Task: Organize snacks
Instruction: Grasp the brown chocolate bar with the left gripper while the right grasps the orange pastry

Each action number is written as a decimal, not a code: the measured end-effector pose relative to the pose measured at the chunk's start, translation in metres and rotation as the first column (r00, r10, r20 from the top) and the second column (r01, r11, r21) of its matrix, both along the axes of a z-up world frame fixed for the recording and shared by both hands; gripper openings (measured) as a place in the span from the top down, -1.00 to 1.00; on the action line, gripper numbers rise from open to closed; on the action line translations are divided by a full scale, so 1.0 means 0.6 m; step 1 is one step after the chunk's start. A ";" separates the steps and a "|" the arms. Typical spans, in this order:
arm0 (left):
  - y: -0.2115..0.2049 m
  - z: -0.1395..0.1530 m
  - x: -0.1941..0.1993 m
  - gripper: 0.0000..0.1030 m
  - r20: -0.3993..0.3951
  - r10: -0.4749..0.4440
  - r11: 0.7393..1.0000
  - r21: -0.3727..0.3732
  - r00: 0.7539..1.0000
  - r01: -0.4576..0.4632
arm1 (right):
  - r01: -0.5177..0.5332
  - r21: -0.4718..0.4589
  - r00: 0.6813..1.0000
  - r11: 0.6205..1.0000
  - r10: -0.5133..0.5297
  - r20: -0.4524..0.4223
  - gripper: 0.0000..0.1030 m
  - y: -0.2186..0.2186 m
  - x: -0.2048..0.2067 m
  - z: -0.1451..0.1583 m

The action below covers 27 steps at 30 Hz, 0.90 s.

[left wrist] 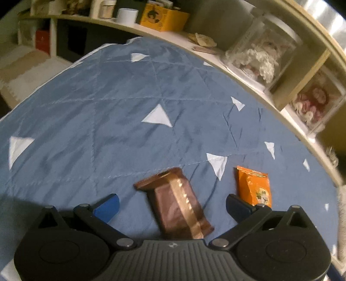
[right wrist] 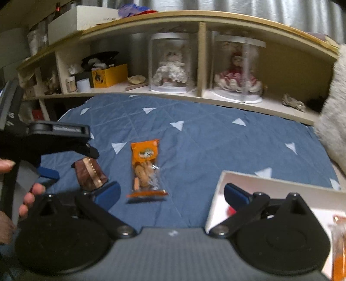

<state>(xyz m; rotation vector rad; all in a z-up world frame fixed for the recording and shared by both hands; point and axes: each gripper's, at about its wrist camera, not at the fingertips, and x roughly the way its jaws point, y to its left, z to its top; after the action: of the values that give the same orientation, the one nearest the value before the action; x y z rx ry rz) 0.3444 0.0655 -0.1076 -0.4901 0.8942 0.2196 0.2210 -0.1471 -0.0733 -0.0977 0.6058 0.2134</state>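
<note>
In the left wrist view, a blue quilt (left wrist: 108,112) scattered with white triangles covered the bed and filled most of the frame. A pale wooden shelf unit (left wrist: 248,71) curved along its far and right edges, holding a yellow box (left wrist: 162,18), a white cup (left wrist: 127,15) and two dolls in clear cases (left wrist: 263,56). The left gripper (left wrist: 172,205) hung low over the quilt with its blue-padded jaws spread wide. A brown snack packet (left wrist: 177,203) lay on the quilt between the jaws, touching neither pad, its near end hidden behind the gripper body. An orange snack packet (left wrist: 255,186) lay just beyond the right pad, outside the jaws.

In the right wrist view, the same quilt (right wrist: 205,138) ran up to the shelf unit (right wrist: 151,90) at the far side, with the dolls in clear cases (right wrist: 173,62), the yellow box (right wrist: 109,75) and the white cup (right wrist: 83,85) on it. The right gripper (right wrist: 172,194) also had its jaws spread apart, gripping nothing. The orange snack packet (right wrist: 146,168) lay on the quilt just ahead of the gap, nearer the left pad. A white box (right wrist: 270,186) sat at the near right, under the right finger. At the left the other gripper (right wrist: 64,151) hovered over the brown snack packet (right wrist: 90,171), with the person's hand (right wrist: 23,194) on its handle.
</note>
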 end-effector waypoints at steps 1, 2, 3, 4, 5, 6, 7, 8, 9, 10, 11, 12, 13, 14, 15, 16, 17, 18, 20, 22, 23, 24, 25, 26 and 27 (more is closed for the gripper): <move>-0.005 -0.002 0.007 -1.00 -0.003 -0.014 0.999 0.033 1.000 0.014 | -0.004 -0.007 1.000 1.000 0.004 0.000 -0.99 0.005 0.010 0.000; -0.009 -0.005 0.011 -1.00 -0.009 -0.025 0.997 0.068 1.000 0.026 | -0.005 -0.015 1.000 1.000 0.004 -0.002 -0.99 0.009 0.018 -0.001; -0.013 -0.008 0.016 -1.00 -0.018 -0.035 0.994 0.107 0.999 0.037 | -0.002 -0.027 1.000 1.000 0.002 -0.006 -0.99 0.012 0.027 -0.001; -0.016 -0.011 0.018 -1.00 -0.032 -0.043 0.988 0.146 0.999 0.048 | 0.004 -0.033 1.000 0.999 -0.004 -0.011 -0.99 0.012 0.035 0.000; -0.017 -0.015 0.019 -1.00 -0.041 -0.050 0.984 0.171 0.998 0.057 | 0.009 -0.032 1.000 0.999 -0.009 -0.017 -0.99 0.014 0.042 -0.002; -0.019 -0.019 0.019 -1.00 -0.050 -0.063 0.978 0.196 0.997 0.072 | 0.013 -0.027 1.000 1.000 -0.013 -0.026 -0.99 0.015 0.050 -0.004; -0.021 -0.020 0.018 -1.00 -0.059 -0.077 0.973 0.215 0.995 0.088 | 0.018 -0.021 0.999 1.000 -0.018 -0.038 -0.99 0.016 0.058 -0.006; -0.023 -0.021 0.018 -1.00 -0.066 -0.096 0.967 0.231 0.993 0.108 | 0.023 -0.016 0.998 1.000 -0.024 -0.050 -0.99 0.018 0.062 -0.009; -0.026 -0.021 0.015 -1.00 -0.073 -0.121 0.959 0.250 0.990 0.135 | 0.024 -0.016 0.998 1.000 -0.025 -0.061 -0.99 0.020 0.068 -0.011; -0.027 -0.021 0.010 -1.00 -0.081 -0.143 0.951 0.266 0.986 0.159 | 0.027 -0.021 0.997 0.999 -0.029 -0.068 -0.99 0.023 0.074 -0.014; -0.028 -0.022 0.005 -1.00 -0.089 -0.159 0.943 0.280 0.983 0.178 | 0.033 -0.027 0.997 0.999 -0.035 -0.070 -0.99 0.026 0.079 -0.016; -0.026 -0.023 -0.003 -1.00 -0.098 -0.176 0.935 0.293 0.980 0.197 | 0.037 -0.031 0.997 0.999 -0.039 -0.074 -0.99 0.029 0.086 -0.019; -0.025 -0.024 -0.009 -1.00 -0.103 -0.188 0.930 0.302 0.977 0.211 | 0.037 -0.030 0.996 0.999 -0.040 -0.081 -0.99 0.031 0.093 -0.023; -0.022 -0.027 -0.012 -1.00 -0.109 -0.192 0.925 0.311 0.975 0.217 | 0.032 -0.024 0.995 0.999 -0.035 -0.092 -0.98 0.034 0.101 -0.026; -0.017 -0.028 -0.017 -1.00 -0.116 -0.191 0.922 0.318 0.975 0.219 | 0.029 -0.018 0.994 0.999 -0.031 -0.103 -0.97 0.036 0.107 -0.029; -0.009 -0.028 -0.023 -1.00 -0.118 -0.185 0.923 0.319 0.976 0.214 | 0.029 -0.012 0.993 1.000 -0.030 -0.113 -0.96 0.040 0.113 -0.031; -0.001 -0.027 -0.031 -1.00 -0.114 -0.174 0.928 0.312 0.978 0.202 | 0.028 -0.004 0.992 1.000 -0.028 -0.121 -0.96 0.043 0.121 -0.032; 0.009 -0.025 -0.037 -1.00 -0.104 -0.161 0.936 0.301 0.981 0.185 | 0.025 0.001 0.992 1.000 -0.025 -0.126 -0.96 0.046 0.127 -0.033; 0.029 -0.022 -0.049 -1.00 -0.083 -0.143 0.950 0.269 0.986 0.160 | 0.021 0.006 0.990 1.000 -0.020 -0.139 -0.95 0.054 0.136 -0.037; 0.040 -0.020 -0.059 -1.00 -0.063 -0.142 0.958 0.244 0.988 0.153 | 0.013 0.006 0.988 1.000 -0.012 -0.156 -0.90 0.065 0.149 -0.043; 0.042 -0.019 -0.062 -1.00 -0.057 -0.142 0.960 0.236 0.988 0.152 | 0.007 0.006 0.986 1.000 -0.006 -0.166 -0.88 0.070 0.154 -0.048; 0.044 -0.019 -0.066 -1.00 -0.056 -0.143 0.962 0.225 0.988 0.152 | 0.001 0.008 0.985 1.000 0.000 -0.174 -0.81 0.076 0.157 -0.052; 0.046 -0.019 -0.069 -1.00 -0.053 -0.143 0.966 0.210 0.988 0.151 | -0.005 0.008 0.983 1.000 0.007 -0.183 -0.72 0.081 0.159 -0.057; 0.046 -0.018 -0.072 -1.00 -0.051 -0.139 0.969 0.197 0.989 0.146 | -0.010 0.000 0.981 1.000 0.010 -0.195 -0.68 0.086 0.161 -0.062; 0.046 -0.018 -0.072 -0.98 -0.050 -0.134 0.972 0.189 0.990 0.141 | -0.013 -0.017 0.979 1.000 0.009 -0.206 -0.62 0.091 0.162 -0.067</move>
<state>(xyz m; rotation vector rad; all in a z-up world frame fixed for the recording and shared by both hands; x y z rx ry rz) 0.3011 0.0933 -0.1181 -0.2443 0.9292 0.1868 0.3183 -0.0927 -0.1137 -0.0976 0.8139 0.2302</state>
